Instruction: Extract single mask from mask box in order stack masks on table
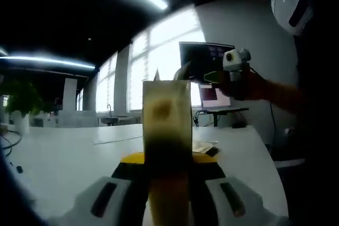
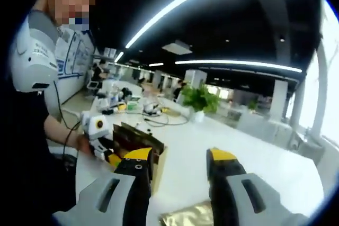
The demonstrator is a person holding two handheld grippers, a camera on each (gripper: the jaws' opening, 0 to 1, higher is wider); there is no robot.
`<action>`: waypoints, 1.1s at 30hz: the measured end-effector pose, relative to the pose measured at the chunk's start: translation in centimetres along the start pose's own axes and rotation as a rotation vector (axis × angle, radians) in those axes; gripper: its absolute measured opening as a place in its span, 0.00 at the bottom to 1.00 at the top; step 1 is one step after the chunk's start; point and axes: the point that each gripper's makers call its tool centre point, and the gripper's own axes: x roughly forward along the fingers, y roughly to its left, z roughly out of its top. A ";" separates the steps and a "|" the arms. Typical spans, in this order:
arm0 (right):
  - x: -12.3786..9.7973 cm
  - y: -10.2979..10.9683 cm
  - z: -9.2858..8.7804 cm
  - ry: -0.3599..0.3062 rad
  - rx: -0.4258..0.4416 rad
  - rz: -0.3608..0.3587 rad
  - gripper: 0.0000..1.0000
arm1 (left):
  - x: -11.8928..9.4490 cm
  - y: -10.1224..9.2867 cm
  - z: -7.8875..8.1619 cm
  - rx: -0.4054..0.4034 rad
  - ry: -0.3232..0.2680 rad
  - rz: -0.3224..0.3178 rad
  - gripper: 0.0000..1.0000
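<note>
My left gripper [image 1: 168, 183] jaws pinch mask box [image 1: 167, 125] upright between them; box hides table [image 1: 63, 157] ahead. Right gripper [image 2: 177, 175] jaws spread, nothing between; gold packet [image 2: 185, 216] just beyond tips, cut off. Farther left, same box [image 2: 139, 140], dim. Masks themselves indiscernible.

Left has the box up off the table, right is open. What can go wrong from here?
1. The left gripper holds the mask box by one narrow edge, in the air; it may twist or slip.
2. The right gripper hangs open over a gold packet on the white table, apart from the box; pulling a mask needs realignment.
</note>
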 end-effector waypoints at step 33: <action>4.4 1.6 2.7 0.075 -0.152 0.122 0.36 | -0.3 0.3 0.0 -0.043 -0.004 -0.008 0.30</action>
